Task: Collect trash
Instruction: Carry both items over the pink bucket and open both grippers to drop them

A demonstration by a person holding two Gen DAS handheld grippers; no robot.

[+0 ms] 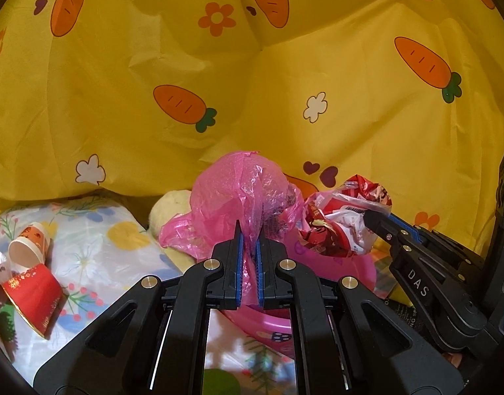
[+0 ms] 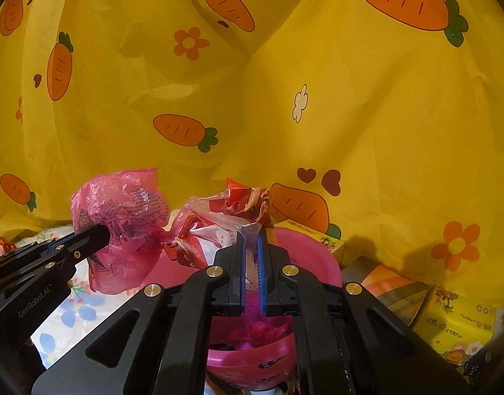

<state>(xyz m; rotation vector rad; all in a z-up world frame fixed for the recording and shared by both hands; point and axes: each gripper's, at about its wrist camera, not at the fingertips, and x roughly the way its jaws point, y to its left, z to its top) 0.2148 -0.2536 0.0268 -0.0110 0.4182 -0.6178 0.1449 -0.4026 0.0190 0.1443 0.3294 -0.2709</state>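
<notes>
Pinching a crumpled pink plastic bag [image 1: 238, 197] between its blue pads, the left gripper [image 1: 248, 240] is clamped tight on a gathered fold, and the bag balloons above and beyond the fingertips, over the pink basin [image 2: 304, 250]. The right gripper [image 2: 252, 240] is closed the same way on a crushed red-and-white wrapper [image 2: 225, 217], held just beside the bag and also above the basin. Both pieces look feather-light, soft and slick; they will probably crumple rather than resist, so a bunched fold is the sensible place to grip, as a single thin layer could slip or tear. Released, they may drift or cling to the pads instead of dropping cleanly. More pink film already lies inside the basin [image 2: 268, 329]. Two red paper cups [image 1: 31, 263] lie tipped on the floral cloth [image 1: 120, 247] to the left, still to be collected. Much is hidden: the gripper bodies cover most of the basin's interior, the bag screens a pale soft object [image 1: 169, 210] that cannot be identified, and the bag's print is too creased to read.
</notes>
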